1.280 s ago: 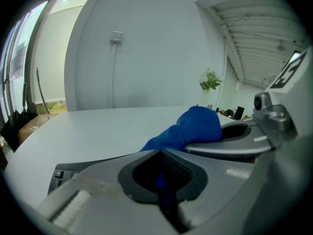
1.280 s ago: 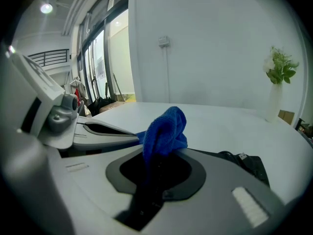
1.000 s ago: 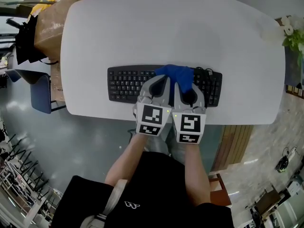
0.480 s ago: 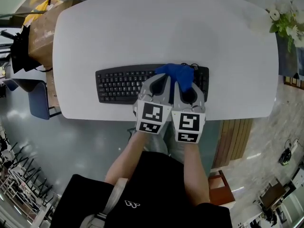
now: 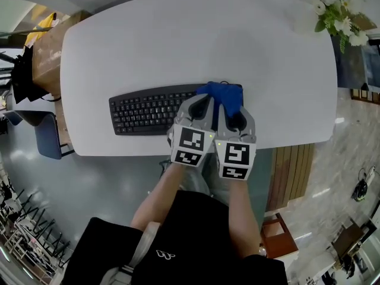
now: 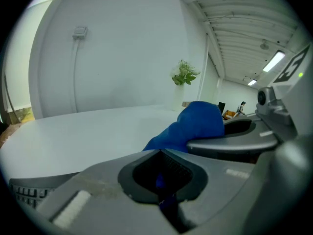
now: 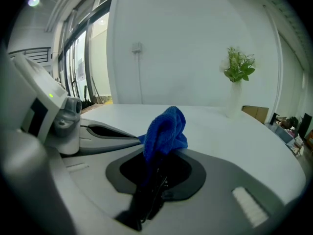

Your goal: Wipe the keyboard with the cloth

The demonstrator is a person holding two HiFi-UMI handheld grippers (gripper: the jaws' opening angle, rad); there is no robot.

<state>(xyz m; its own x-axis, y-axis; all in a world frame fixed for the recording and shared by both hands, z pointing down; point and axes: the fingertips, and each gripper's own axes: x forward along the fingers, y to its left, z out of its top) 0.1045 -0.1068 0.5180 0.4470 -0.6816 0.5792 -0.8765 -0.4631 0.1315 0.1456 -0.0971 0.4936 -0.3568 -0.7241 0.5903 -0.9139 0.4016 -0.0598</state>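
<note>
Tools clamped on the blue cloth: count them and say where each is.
2. The left tool and the right tool sit side by side over the keyboard's right end, each shut on the blue cloth bunched at their tips.

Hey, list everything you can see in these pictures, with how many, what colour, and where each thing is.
oval table: one, white, fills the middle of the head view.
computer keyboard: one, black, along the table's near edge.
fabric cloth: one, blue, bunched on the keyboard's right end.
flowering plant: one, green with pale blooms, at the table's far right corner.
cardboard box: one, brown, beside the table's left end.
chair: one, blue, on the floor left of the table.
left gripper: one, grey, shut on the cloth.
right gripper: one, grey, shut on the cloth, close beside the left.
</note>
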